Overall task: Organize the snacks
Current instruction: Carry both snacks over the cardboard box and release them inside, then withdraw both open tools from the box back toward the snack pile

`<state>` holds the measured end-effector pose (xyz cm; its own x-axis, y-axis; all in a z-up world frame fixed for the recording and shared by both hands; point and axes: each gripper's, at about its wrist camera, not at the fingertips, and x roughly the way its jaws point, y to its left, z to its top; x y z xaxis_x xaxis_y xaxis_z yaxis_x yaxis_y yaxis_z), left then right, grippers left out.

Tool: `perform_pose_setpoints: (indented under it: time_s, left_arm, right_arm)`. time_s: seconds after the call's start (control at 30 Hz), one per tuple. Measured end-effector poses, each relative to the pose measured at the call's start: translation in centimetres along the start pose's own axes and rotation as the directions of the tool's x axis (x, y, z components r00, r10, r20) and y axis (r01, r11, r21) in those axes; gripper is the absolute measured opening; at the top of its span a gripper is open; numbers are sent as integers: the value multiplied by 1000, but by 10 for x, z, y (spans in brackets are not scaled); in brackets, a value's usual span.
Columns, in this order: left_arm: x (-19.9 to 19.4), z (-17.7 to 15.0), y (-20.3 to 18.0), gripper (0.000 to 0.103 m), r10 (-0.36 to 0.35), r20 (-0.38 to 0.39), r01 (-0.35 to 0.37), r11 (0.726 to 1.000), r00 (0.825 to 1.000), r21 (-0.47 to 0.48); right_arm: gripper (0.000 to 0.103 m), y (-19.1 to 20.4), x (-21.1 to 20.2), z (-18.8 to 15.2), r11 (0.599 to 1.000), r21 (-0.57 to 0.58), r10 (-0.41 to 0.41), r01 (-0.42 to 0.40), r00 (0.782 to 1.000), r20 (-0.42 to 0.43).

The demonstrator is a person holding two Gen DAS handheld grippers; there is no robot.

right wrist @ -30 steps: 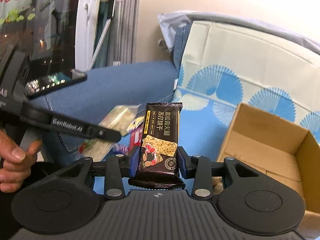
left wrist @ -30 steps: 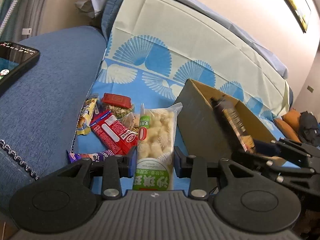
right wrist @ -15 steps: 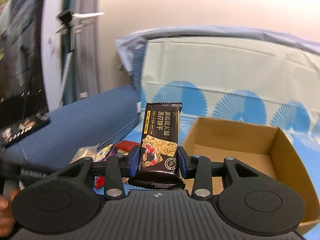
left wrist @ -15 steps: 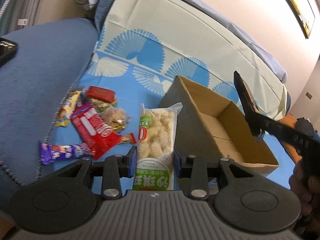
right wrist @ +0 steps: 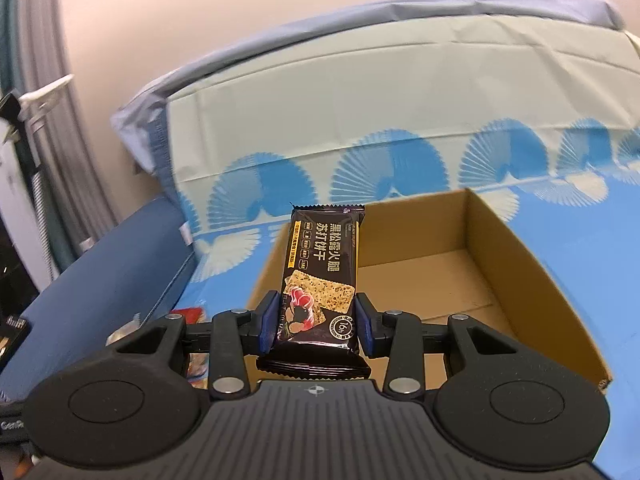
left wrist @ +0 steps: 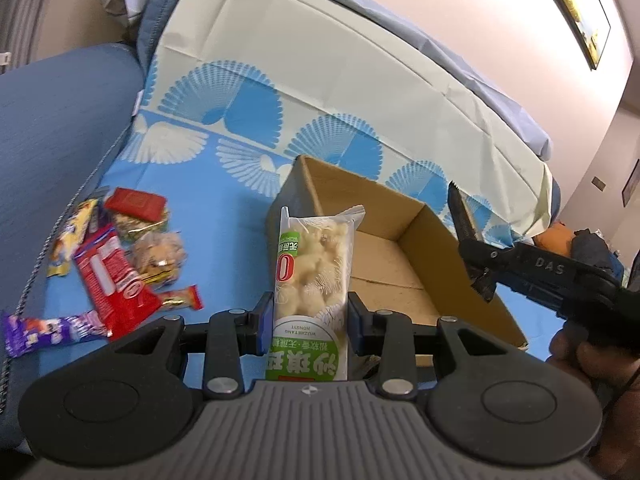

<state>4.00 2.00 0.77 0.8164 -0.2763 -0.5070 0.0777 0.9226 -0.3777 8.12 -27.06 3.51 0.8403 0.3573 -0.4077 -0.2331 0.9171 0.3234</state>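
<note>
My left gripper [left wrist: 310, 316] is shut on a clear and green snack pack [left wrist: 314, 276] with pale pieces inside, held upright in front of the open cardboard box [left wrist: 404, 252]. My right gripper [right wrist: 316, 318] is shut on a black cracker pack [right wrist: 324, 276], which hangs over the near left corner of the cardboard box [right wrist: 500, 248]. The box's floor looks bare in both views. In the left wrist view the right gripper's arm [left wrist: 540, 276] reaches in from the right with the black pack seen edge-on above the box's right wall.
Loose snacks lie on the blue patterned cloth [left wrist: 224, 208] left of the box: a red pack [left wrist: 114, 280], a purple bar [left wrist: 48, 330], a red-lidded pack [left wrist: 136, 204] and others. A blue sofa arm [left wrist: 52, 120] rises at the left. A hand [left wrist: 592, 360] holds the right gripper.
Both grippers moved toward the box with their packs still gripped. The right gripper swung and rolled so that the box now fills its view. The phone left both views.
</note>
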Motion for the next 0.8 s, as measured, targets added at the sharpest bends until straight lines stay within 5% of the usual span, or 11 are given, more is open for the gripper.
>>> perform_pose_setpoints:
  time_s: [0.37,0.6,0.67,0.8]
  left_arm:
    - [42,18,-39,40,-22,-26,22,1000,999,19]
    - [67,57,-94,40,-84,22,81,993,996,88]
    - [69,68,-109,48,-81,46,76,991,996,109]
    - [66,71,-122,59,-79,85,67,989,993,134]
  right_arm:
    - [41,-34,10,7,987,117,-112,112,994,-6]
    - [41,-46,9,8,975,162,-152,150,988,4]
    - [44,-48,9,10,973,168,-162,158,987,10]
    - [65,-53,4,12,968,165,-201,192,979,40]
